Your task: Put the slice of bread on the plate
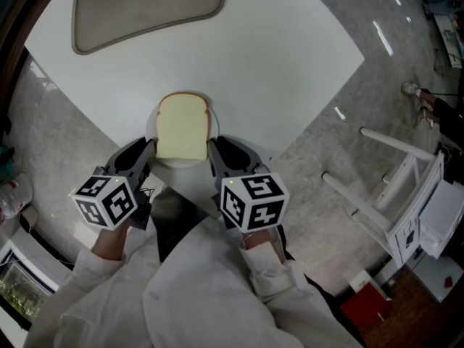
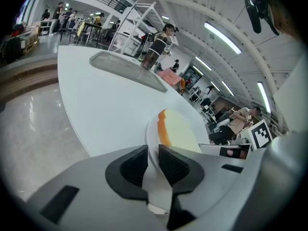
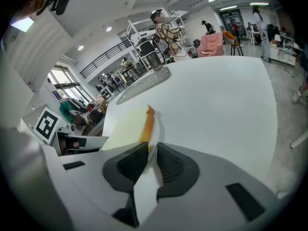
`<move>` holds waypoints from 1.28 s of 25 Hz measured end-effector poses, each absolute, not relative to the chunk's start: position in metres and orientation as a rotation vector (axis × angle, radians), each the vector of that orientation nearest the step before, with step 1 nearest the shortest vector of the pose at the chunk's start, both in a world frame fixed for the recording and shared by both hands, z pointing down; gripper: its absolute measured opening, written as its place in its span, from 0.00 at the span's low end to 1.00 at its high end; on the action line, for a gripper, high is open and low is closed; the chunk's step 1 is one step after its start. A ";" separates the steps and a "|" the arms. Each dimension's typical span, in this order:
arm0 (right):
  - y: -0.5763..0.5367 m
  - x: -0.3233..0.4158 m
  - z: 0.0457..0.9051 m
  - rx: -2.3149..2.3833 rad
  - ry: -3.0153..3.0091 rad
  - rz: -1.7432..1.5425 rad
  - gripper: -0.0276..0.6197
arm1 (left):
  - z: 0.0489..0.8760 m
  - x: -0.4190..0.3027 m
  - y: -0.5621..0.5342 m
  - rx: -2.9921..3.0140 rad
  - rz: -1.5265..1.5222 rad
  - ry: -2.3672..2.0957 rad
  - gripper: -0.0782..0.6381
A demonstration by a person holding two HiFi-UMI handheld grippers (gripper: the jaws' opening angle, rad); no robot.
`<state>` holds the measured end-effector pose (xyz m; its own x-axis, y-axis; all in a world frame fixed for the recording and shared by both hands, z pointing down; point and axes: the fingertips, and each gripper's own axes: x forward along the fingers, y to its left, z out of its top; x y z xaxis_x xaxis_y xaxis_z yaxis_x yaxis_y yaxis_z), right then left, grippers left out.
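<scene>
One slice of bread (image 1: pixel 181 129) is lying flat on one plate (image 1: pixel 179 163), covering most of it. The slice is a soft, pale, square piece with a rounded top and a thin orange-brown crust that is showing along its edge in both gripper views. The plate is white, round and smooth, with a thin rim. It is sitting at the near corner of the table (image 1: pixel 290 64); whether it is resting there or lifted just off it cannot be told.

Two grippers are flanking the plate. The left gripper (image 1: pixel 148 152) is pinching the left rim: in the left gripper view its dark, ribbed pads are nearly together with only the thin white rim between them. The right gripper (image 1: pixel 216 151) is clamping the opposite rim in the same way. Neither one is touching the bread.

The table is plain, matte and white. At its far end, well apart from the plate, one flat grey tray (image 1: pixel 145 6) with rounded corners is lying. Glossy grey stone floor (image 1: pixel 348 143) is surrounding the table, and one white rack (image 1: pixel 391 194) is standing to the right.
</scene>
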<state>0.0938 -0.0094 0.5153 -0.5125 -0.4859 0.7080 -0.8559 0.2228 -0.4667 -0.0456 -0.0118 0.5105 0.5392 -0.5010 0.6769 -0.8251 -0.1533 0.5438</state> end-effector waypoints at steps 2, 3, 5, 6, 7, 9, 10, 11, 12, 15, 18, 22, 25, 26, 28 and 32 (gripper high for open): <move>-0.010 0.094 0.516 1.232 -2.090 1.224 0.14 | 0.511 -0.045 -0.012 1.813 0.417 -1.102 0.21; -0.010 0.095 0.516 1.232 -2.089 1.227 0.14 | 0.511 -0.045 -0.012 1.814 0.418 -1.103 0.21; -0.009 0.094 0.516 1.237 -2.086 1.228 0.14 | 0.511 -0.045 -0.012 1.814 0.419 -1.099 0.21; -0.009 0.094 0.516 1.240 -2.085 1.226 0.14 | 0.511 -0.045 -0.012 1.814 0.420 -1.096 0.21; -0.009 0.094 0.515 1.242 -2.085 1.225 0.14 | 0.511 -0.045 -0.012 1.813 0.422 -1.092 0.21; -0.009 0.094 0.516 1.239 -2.085 1.226 0.14 | 0.510 -0.045 -0.012 1.813 0.429 -1.084 0.21; -0.009 0.094 0.516 1.235 -2.085 1.228 0.14 | 0.511 -0.045 -0.011 1.814 0.430 -1.080 0.21; -0.009 0.094 0.516 1.231 -2.085 1.230 0.14 | 0.511 -0.044 -0.011 1.815 0.430 -1.078 0.21; -0.008 0.095 0.516 1.229 -2.085 1.231 0.14 | 0.511 -0.044 -0.011 1.816 0.430 -1.079 0.21; -0.008 0.095 0.515 1.252 -2.081 1.231 0.14 | 0.511 -0.044 -0.010 1.813 0.433 -1.083 0.21; -0.008 0.095 0.515 1.275 -2.069 1.216 0.13 | 0.510 -0.044 -0.011 1.804 0.411 -1.077 0.21; -0.009 0.097 0.515 1.265 -2.055 1.224 0.13 | 0.510 -0.043 -0.012 1.803 0.417 -1.060 0.21; -0.009 0.097 0.515 1.268 -2.040 1.219 0.13 | 0.511 -0.042 -0.013 1.803 0.439 -1.061 0.21; -0.008 0.097 0.515 1.269 -2.037 1.219 0.13 | 0.511 -0.042 -0.014 1.802 0.441 -1.064 0.21; -0.007 0.097 0.515 1.267 -2.030 1.221 0.13 | 0.510 -0.043 -0.014 1.804 0.448 -1.070 0.20; -0.006 0.098 0.513 1.272 -2.018 1.223 0.12 | 0.507 -0.042 -0.014 1.809 0.463 -1.074 0.20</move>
